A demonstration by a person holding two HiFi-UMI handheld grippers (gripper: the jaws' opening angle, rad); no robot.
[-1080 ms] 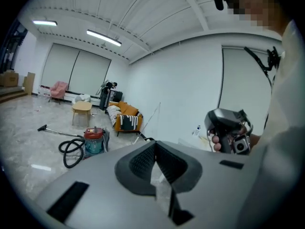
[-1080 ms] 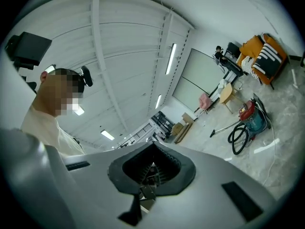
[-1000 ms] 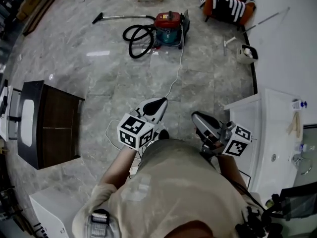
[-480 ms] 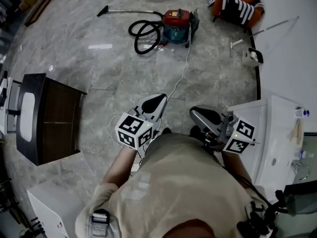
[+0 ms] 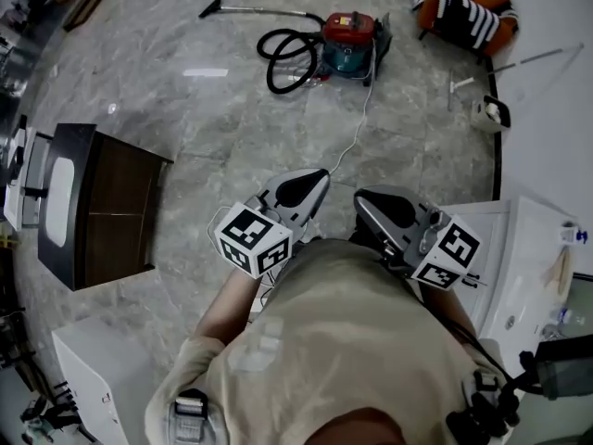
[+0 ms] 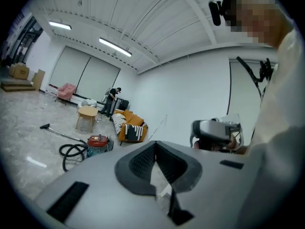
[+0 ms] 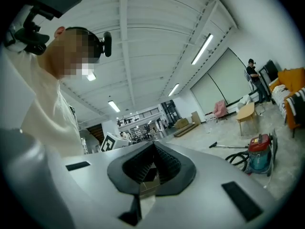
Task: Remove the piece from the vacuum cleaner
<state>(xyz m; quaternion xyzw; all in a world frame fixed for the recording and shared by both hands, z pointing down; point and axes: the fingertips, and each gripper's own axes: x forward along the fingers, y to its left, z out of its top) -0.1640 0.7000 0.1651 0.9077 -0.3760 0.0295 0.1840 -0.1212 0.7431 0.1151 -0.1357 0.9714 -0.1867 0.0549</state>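
The vacuum cleaner (image 5: pixel 350 43), a canister with a red lid over a teal body, stands on the grey tiled floor (image 5: pixel 185 128) at the far side of the room, well apart from both grippers. Any print on its lid is too small to read. Its black hose (image 5: pixel 285 61) lies coiled just to its left and runs to a metal wand (image 5: pixel 264 10) that ends in a dark floor nozzle farther left. Where the hose joins the body is too small to make out. A white power cord (image 5: pixel 357 128) trails from the canister toward the person and goes out of sight behind the grippers.

The left gripper (image 5: pixel 310 184) and the right gripper (image 5: pixel 371 207) are held near the person's chest, side by side. In each gripper view the ribbed pads meet at the tip: the left gripper (image 6: pixel 155 144) is clenched on nothing, and so is the right gripper (image 7: pixel 153 149). Their marker cubes (image 5: pixel 250 239) carry only black and white square patterns, no letters.

To the far right, an orange sofa (image 5: pixel 468 7) with a striped cushion is cut off by the top edge. A dark cabinet (image 5: pixel 102 202) stands at the left, and a white counter (image 5: pixel 528 258) at the right runs out of the picture. In the left gripper view a distant person (image 6: pixel 112 98) stands beyond a small wooden table (image 6: pixel 86 116).
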